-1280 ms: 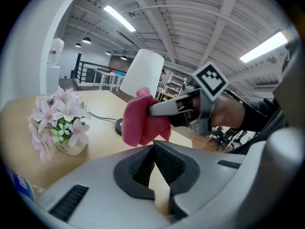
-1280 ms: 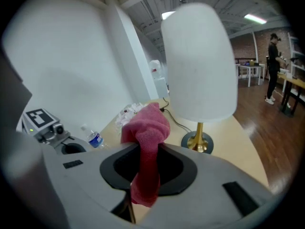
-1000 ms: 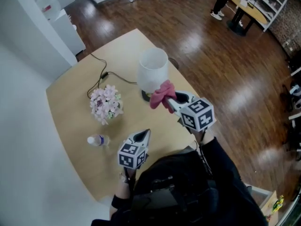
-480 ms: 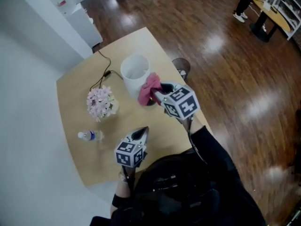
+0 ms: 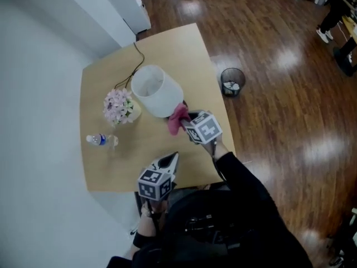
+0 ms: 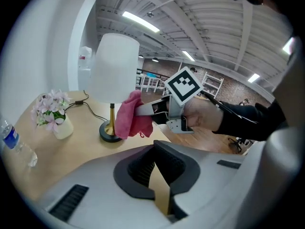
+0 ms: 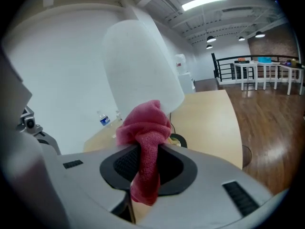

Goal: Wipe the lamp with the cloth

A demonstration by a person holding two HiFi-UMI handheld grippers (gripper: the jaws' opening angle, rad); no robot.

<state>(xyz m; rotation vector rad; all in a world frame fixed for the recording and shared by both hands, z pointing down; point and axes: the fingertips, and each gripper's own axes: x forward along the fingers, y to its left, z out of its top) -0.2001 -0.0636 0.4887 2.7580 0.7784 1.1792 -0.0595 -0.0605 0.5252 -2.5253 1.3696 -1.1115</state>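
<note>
A table lamp with a white shade (image 5: 155,90) stands on the wooden table (image 5: 111,161); its brass stem and dark base (image 6: 109,133) show in the left gripper view. My right gripper (image 5: 185,124) is shut on a pink cloth (image 5: 177,118), which hangs just below the shade's rim, beside the stem. In the right gripper view the cloth (image 7: 145,142) bunches between the jaws in front of the shade (image 7: 138,66). My left gripper (image 5: 169,161) is shut and empty, at the table's near edge, apart from the lamp.
A small pot of pink flowers (image 5: 117,107) stands left of the lamp, with a water bottle (image 5: 99,140) lying further left. The lamp's black cord (image 5: 134,60) runs to the far edge. A mesh waste bin (image 5: 232,81) sits on the wood floor at the right.
My right gripper has come down with the cloth, from beside the shade to below its rim. The head view has swung, so the table sits more to the left.
</note>
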